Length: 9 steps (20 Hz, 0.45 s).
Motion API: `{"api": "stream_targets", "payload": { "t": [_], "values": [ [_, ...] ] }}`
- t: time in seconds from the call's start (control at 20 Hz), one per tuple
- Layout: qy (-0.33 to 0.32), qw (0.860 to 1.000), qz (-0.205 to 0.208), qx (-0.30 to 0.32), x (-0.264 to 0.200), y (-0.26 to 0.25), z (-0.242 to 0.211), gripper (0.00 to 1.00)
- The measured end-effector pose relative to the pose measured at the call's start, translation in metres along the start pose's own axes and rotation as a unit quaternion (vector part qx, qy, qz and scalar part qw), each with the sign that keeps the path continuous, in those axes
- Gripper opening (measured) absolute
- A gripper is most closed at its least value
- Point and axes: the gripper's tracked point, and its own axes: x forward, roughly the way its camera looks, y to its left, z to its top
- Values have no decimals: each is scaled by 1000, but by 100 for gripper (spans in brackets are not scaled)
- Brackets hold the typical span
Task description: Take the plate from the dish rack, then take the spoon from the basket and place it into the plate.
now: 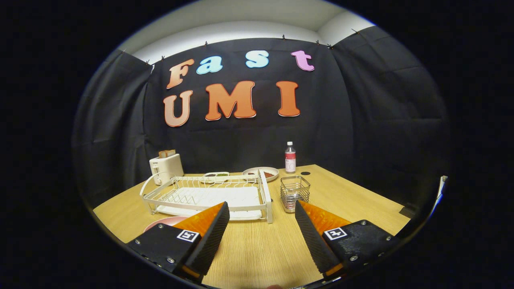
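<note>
Plate (164, 221), pink, lies on the bench (261, 249) near the left finger, out of the dish rack (209, 196). Hand-held gripper (261, 237) is wide and empty. Next, I think, it reaches the far-right basket (295, 193) for the spoon.

Pale wood-grain tabletop (261, 249), matt, fine straight lines across the lower middle of the frame. White coated-wire dish rack (209, 192) at centre left, smooth and faintly glossy. Small square wire-mesh metal basket (295, 192) at centre, shiny. Clear plastic bottle (290, 157) above it, glossy. White smooth plastic toaster (166, 167) at left. Pink glossy plate (164, 222) at lower left. Open claw (261, 218): ribbed, rough-looking inner pads (211, 241), matt housings.
</note>
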Motion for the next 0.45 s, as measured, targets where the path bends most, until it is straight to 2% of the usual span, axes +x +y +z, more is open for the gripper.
{"api": "stream_targets", "payload": {
  "t": [0.3, 0.45],
  "values": [
    [0, 998, -23, -54, -11, -34, -7, 97],
    [-1, 998, -28, -51, -15, -39, -7, 97]
  ]
}}
